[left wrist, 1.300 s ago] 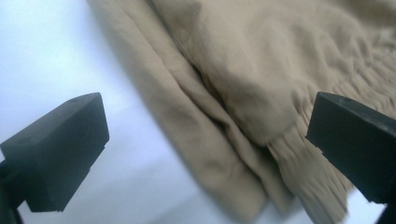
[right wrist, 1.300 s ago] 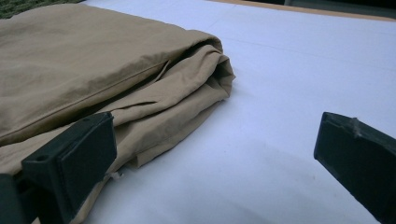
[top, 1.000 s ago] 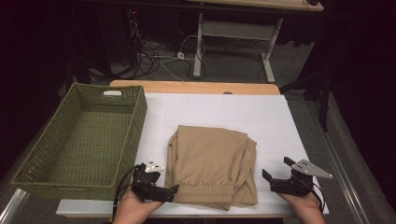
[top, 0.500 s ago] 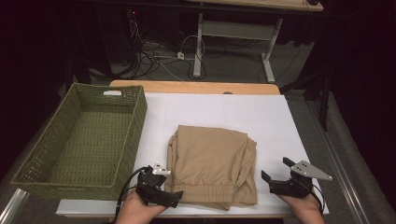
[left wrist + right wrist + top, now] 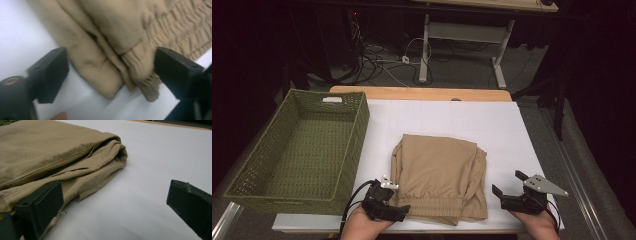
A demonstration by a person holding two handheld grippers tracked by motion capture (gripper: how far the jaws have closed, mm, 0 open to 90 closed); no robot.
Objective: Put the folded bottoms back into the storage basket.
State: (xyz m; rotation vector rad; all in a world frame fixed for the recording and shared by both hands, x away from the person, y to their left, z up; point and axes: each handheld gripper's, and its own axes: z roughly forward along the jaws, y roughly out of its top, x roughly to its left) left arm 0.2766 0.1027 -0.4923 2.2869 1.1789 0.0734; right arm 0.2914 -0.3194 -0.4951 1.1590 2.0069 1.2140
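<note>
Folded tan trousers lie flat on the white sheet of the bench, near the front edge, elastic waistband toward the person. Left gripper at the trousers' front-left corner, held low in the person's left hand; its fingers have just been closing a bit but stand apart, the waistband corner sitting in the gap between them, pads not pressing on the cloth in the left gripper view. Right gripper sits just off the trousers' right edge near the bench's front-right corner, grey three-cornered plate on top; fingers spread wide, nothing gripped. In the right gripper view one finger lies right against the folded cloth edge, the other over bare white sheet. Green woven basket stands at the left of the bench, beside the trousers and apart from them, one long wall facing the cloth
</note>
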